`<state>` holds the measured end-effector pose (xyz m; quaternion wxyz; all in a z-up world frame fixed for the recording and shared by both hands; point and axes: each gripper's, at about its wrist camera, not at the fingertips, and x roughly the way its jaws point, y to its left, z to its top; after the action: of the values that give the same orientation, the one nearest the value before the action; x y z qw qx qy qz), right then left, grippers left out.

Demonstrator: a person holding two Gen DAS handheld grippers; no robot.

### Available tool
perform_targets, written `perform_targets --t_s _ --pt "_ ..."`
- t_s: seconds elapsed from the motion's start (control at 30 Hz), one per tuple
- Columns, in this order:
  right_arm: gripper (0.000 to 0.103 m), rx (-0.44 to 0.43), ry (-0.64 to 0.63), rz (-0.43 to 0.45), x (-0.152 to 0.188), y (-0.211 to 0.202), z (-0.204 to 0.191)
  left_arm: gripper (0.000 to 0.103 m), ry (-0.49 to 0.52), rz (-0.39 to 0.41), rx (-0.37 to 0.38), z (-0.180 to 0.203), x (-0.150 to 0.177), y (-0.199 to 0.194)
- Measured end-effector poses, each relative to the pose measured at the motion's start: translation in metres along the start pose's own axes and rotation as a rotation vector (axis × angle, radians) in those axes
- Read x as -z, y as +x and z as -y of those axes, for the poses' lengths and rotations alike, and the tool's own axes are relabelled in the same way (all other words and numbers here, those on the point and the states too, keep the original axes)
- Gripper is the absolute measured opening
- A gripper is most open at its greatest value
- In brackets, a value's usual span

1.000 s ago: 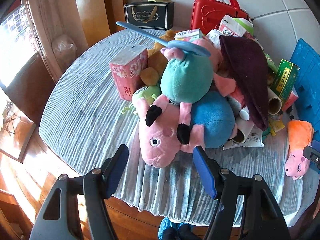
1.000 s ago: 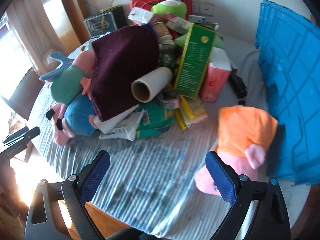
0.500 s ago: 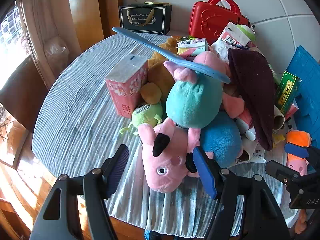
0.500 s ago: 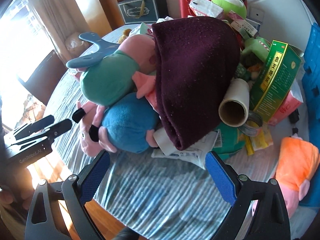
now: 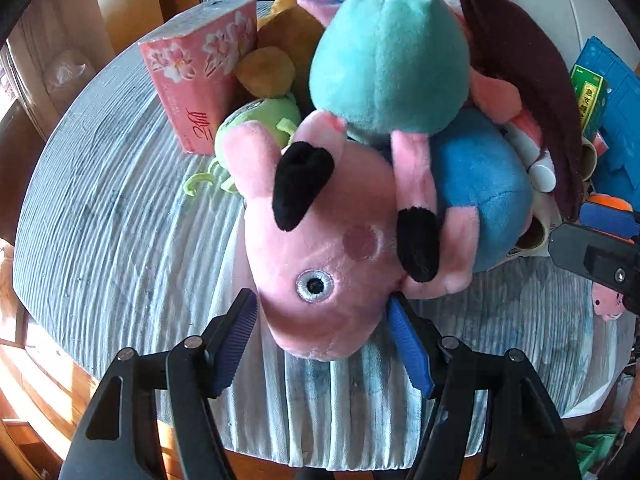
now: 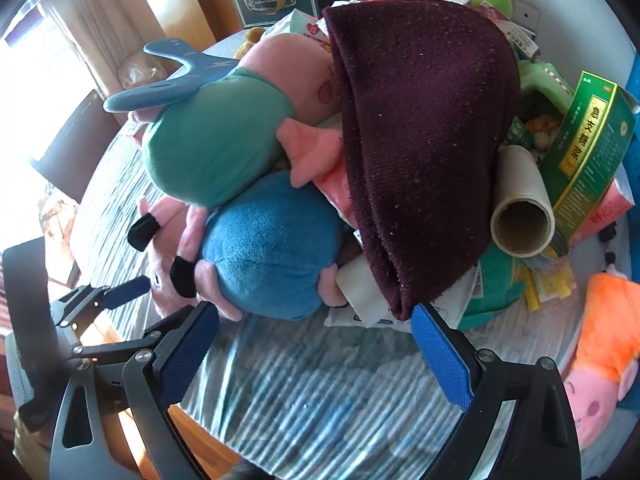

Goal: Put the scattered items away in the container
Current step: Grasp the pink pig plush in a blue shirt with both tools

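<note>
Now left gripper straddles pink plush head, unclamped.

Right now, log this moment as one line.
left tool: open, straddling pink pig plush head | right tool: open, empty, facing pile | blue crate: nothing visibly added

plush pig lies before the tissue box.

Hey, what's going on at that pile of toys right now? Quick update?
Left gripper open, straddling pink pig plush head. Right gripper open, empty, near maroon cloth. Teal plush lies on the pig.
</note>
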<state>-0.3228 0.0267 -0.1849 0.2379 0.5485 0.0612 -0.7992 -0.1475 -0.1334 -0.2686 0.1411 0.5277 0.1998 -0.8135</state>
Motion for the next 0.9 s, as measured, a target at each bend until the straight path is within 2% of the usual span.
perform_targets --t_s 0.07,0.23,0.33,0.57,0.7,0.77,0.9 --pt "0.098 0.007 -0.006 -0.005 -0.004 0.007 -0.003 0.066 -0.02 -0.007 0.038 -0.005 -0.001 0.004" --pt "0.099 0.039 -0.043 -0.012 -0.01 0.018 -0.013 0.066 0.032 0.002 0.018 0.004 0.001 0.004" --pt "0.098 -0.001 -0.065 0.021 -0.011 0.013 -0.02 0.066 0.018 0.005 0.029 0.001 -0.002 0.007" --pt "0.099 -0.03 -0.095 -0.012 -0.028 0.054 -0.024 0.068 0.044 0.004 0.011 0.007 -0.013 0.019" --pt "0.1 -0.057 -0.069 -0.016 -0.032 0.067 -0.021 0.07 0.032 0.008 0.032 0.004 -0.016 0.025" --pt "0.095 -0.065 -0.069 -0.008 -0.03 0.065 -0.019 0.069 0.033 0.016 0.043 0.004 -0.016 0.028" --pt "0.085 -0.067 -0.069 -0.005 -0.025 0.059 -0.018 0.056 0.081 0.061 0.002 0.014 -0.012 0.021"
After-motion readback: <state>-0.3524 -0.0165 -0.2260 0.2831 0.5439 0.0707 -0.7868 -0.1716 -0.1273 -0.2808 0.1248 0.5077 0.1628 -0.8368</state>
